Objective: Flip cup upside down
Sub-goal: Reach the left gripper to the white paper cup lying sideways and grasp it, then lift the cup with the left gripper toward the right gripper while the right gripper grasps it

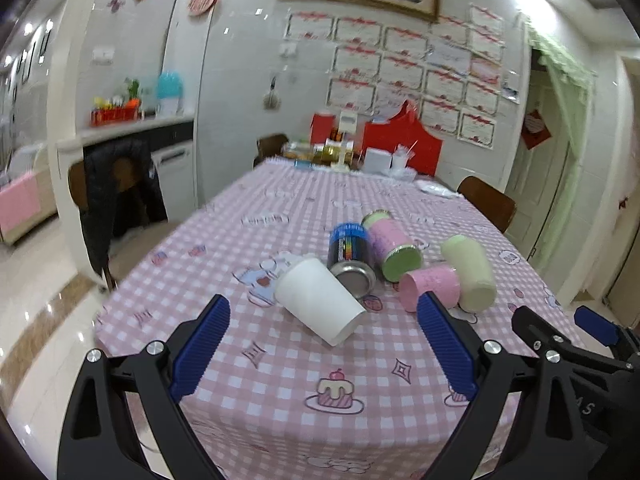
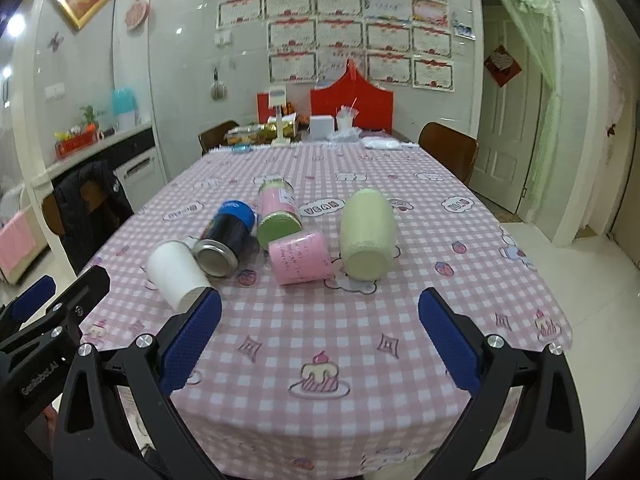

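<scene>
Several cups and jars lie on their sides on the pink checked tablecloth (image 1: 280,380). A white paper cup (image 1: 318,300) lies nearest, its mouth toward me; it also shows in the right wrist view (image 2: 176,274). Behind it lie a black-and-blue jar (image 1: 350,250) with a metal lid, a pink jar with a green lid (image 1: 392,246), a pink cup (image 1: 430,286) and a cream cup (image 1: 472,270). My left gripper (image 1: 324,344) is open and empty just in front of the white cup. My right gripper (image 2: 320,336) is open and empty, in front of the pink cup (image 2: 298,256) and cream cup (image 2: 366,234).
The table's far end holds red boxes (image 1: 400,136), packets and a white box. Wooden chairs stand at the left (image 1: 116,184), with a dark jacket, at the right (image 1: 486,200) and at the far end. A doorway (image 2: 508,120) is at the right. The table's near edge is just below the grippers.
</scene>
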